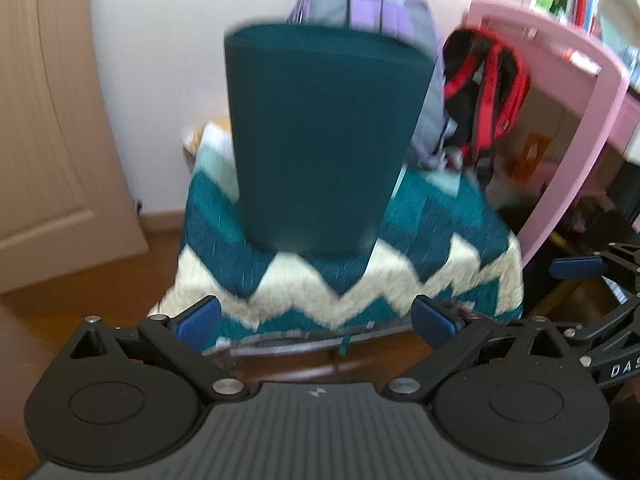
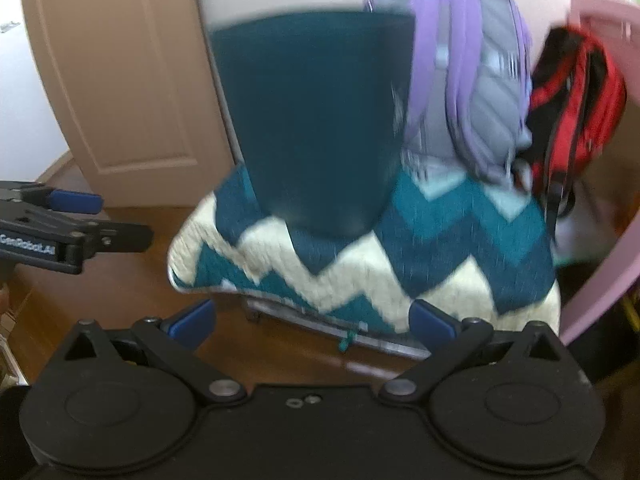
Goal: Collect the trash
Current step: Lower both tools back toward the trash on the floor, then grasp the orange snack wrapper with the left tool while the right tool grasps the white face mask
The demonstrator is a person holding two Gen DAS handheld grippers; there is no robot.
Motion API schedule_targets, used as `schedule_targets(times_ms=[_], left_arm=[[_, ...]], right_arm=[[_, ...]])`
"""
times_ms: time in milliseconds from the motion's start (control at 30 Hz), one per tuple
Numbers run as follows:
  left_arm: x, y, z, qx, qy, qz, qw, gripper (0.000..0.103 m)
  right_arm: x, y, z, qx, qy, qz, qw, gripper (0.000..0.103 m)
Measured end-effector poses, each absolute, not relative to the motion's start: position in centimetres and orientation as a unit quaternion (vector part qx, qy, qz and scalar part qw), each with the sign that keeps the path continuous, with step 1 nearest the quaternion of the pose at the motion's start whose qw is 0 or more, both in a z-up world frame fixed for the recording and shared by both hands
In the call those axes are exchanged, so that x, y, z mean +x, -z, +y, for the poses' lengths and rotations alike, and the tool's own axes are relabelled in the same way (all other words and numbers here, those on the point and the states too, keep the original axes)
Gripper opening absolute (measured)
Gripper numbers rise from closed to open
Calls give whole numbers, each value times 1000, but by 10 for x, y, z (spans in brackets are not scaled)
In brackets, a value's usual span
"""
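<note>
A dark teal bin (image 1: 320, 140) stands upright on a zigzag-patterned cushion (image 1: 400, 280) covering a seat; it also shows in the right wrist view (image 2: 316, 128). Its inside is hidden. No loose trash shows. My left gripper (image 1: 316, 320) is open and empty, in front of the seat edge, below the bin. My right gripper (image 2: 312, 320) is open and empty, also short of the cushion (image 2: 440, 264). Each gripper shows in the other's view, the right one (image 1: 580, 268) at the right, the left one (image 2: 72, 200) at the left.
A purple backpack (image 2: 472, 80) and a red-and-black backpack (image 2: 576, 96) lean behind the bin. A pink desk frame (image 1: 592, 120) stands at the right. A beige door (image 2: 120, 80) and a white wall are at the left, above a wooden floor (image 1: 60, 312).
</note>
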State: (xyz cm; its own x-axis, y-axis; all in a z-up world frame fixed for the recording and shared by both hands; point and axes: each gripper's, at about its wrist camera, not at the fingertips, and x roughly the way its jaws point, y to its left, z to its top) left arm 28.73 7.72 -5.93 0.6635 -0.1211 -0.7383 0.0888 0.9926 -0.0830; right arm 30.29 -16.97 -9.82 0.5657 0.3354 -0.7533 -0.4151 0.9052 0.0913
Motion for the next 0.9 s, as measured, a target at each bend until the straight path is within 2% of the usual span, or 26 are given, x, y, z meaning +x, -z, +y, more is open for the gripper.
schedule_targets(times_ms=[533, 900], left_arm=[[322, 305, 81, 36, 73, 621, 779, 102], [334, 440, 85, 64, 111, 717, 685, 102]], right_arm=[[327, 320, -157, -48, -183, 570, 799, 103], [334, 448, -142, -65, -200, 661, 720, 99]])
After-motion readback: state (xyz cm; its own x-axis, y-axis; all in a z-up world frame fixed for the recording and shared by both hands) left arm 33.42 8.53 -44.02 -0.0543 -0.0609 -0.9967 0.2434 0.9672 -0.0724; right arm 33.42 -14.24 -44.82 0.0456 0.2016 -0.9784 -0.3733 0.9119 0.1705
